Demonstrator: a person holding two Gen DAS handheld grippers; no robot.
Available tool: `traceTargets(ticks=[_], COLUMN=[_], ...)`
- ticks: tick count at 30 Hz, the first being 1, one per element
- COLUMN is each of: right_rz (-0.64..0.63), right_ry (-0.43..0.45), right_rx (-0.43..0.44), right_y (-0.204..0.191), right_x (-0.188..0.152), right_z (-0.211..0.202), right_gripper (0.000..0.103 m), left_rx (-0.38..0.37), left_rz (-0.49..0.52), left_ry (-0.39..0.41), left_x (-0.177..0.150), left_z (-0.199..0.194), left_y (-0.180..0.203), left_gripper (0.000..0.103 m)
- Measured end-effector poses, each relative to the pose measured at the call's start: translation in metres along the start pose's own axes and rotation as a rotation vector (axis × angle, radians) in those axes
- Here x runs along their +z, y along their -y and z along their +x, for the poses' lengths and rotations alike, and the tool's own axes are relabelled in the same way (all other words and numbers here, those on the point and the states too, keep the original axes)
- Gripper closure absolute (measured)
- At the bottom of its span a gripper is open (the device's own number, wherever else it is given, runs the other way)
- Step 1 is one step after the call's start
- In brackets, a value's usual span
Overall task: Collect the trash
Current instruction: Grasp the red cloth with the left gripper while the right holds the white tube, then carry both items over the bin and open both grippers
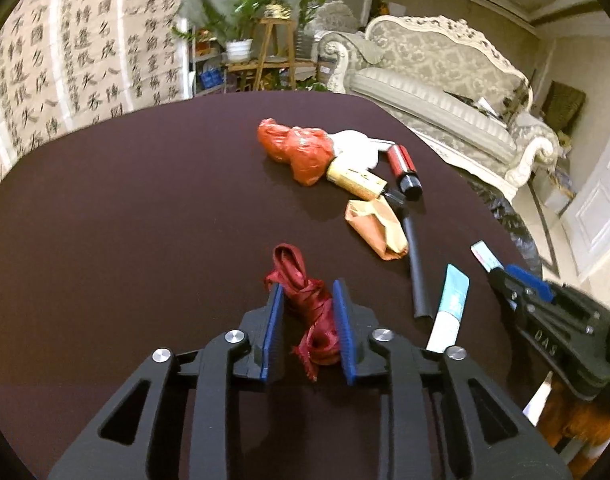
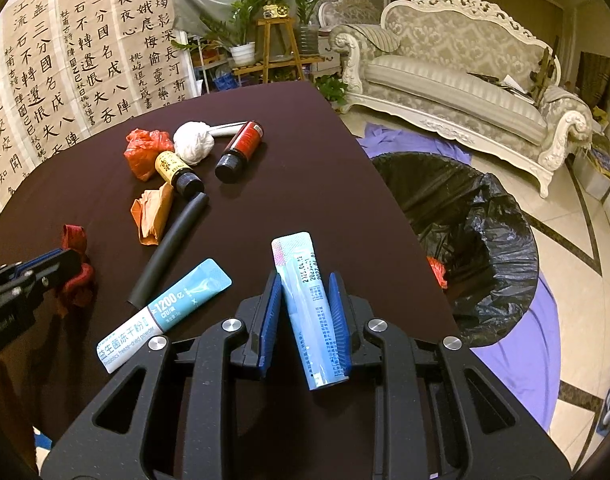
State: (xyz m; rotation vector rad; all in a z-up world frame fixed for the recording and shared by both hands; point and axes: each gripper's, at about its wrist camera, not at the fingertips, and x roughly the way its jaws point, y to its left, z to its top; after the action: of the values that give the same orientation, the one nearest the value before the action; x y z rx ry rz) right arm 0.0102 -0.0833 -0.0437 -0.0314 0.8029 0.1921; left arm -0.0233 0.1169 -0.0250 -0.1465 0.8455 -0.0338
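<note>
My left gripper [image 1: 308, 294] has its jaws drawn in narrow on a crumpled dark red ribbon [image 1: 305, 304], pads pressing both sides of it at the near middle of the dark worktop [image 1: 125, 200]. My right gripper [image 2: 303, 292] pinches a pale blue sachet [image 2: 309, 308] lengthwise, its far end sticking out past the jaws, close to the worktop's right edge. Just left of that, a second blue-and-white sachet [image 2: 165, 316] lies flat. Beyond it a black tube [image 2: 171, 248] lies slanting, with a crumpled orange-brown paper [image 2: 151, 212] touching its left side. Farther off sit a yellow-labelled bottle [image 2: 177, 172], a red bottle [image 2: 241, 150], an orange-red plastic wad [image 2: 145, 152] and a white paper ball [image 2: 193, 142], bunched together. On the floor to the right, a bin lined with a black bag [image 2: 465, 220] stands open.
</note>
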Motion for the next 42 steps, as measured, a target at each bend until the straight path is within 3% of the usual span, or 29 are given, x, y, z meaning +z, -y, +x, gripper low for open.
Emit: traceTargets(ticks=[4,5,8,12,13,14,17,19,30,32,34,42], right_rz=[0.005,0.009,0.014,0.015,0.015,0.016,0.015,0.017,-0.002,-0.014,-0.024,0.023], right_ry=[-0.001,0.001,0.002,0.001,0.001,0.001,0.0,0.0,-0.011,-0.013,-0.014,0.012], right_rx=[0.005,0.002,-0.001,0.001,0.002,0.002,0.005,0.005,0.0,-0.01,-0.016,-0.004], right_y=[0.002,0.003,0.006,0.006,0.006,0.006,0.007,0.007,0.005,0.003,0.004,0.013], right_x=[-0.001,-0.001,-0.004,-0.005,-0.004,-0.004,-0.006,-0.005,-0.015,-0.016,-0.016,-0.007], right_z=[0.0,0.0,0.0,0.0,0.0,0.0,-0.001,-0.001,-0.005,-0.006,-0.007,-0.019], right_gripper=[0.075,0.066,0.064,0.064,0.064,0.064,0.064,0.064,0.064,0.069,0.081,0.085], left_rx=[0.0,-0.009,-0.015,0.031,0.041,0.047,0.05,0.047,0.014,0.007,-0.001,-0.028], left_rz=[-0.011,-0.014,-0.013,-0.003,-0.004,-0.002,0.01,0.025,0.055,0.059,0.073,0.139], left_ry=[0.01,0.01,0.016,0.005,-0.001,-0.005,-0.031,-0.028,0.009,0.018,0.035,0.112], left_x=[-0.001,-0.002,-0.003,-0.004,-0.005,-0.005,-0.007,-0.008,-0.008,-0.008,-0.007,-0.002], left_z=[-0.006,-0.008,-0.01,0.0,0.003,0.004,0.009,0.007,-0.004,-0.006,-0.01,-0.024], left_y=[0.0,0.002,0.006,0.009,0.008,0.007,0.005,0.005,0.004,0.007,0.01,0.03], left_gripper=[0.047,0.043,0.032,0.032,0.035,0.048,0.069,0.076,0.08,0.08,0.08,0.08])
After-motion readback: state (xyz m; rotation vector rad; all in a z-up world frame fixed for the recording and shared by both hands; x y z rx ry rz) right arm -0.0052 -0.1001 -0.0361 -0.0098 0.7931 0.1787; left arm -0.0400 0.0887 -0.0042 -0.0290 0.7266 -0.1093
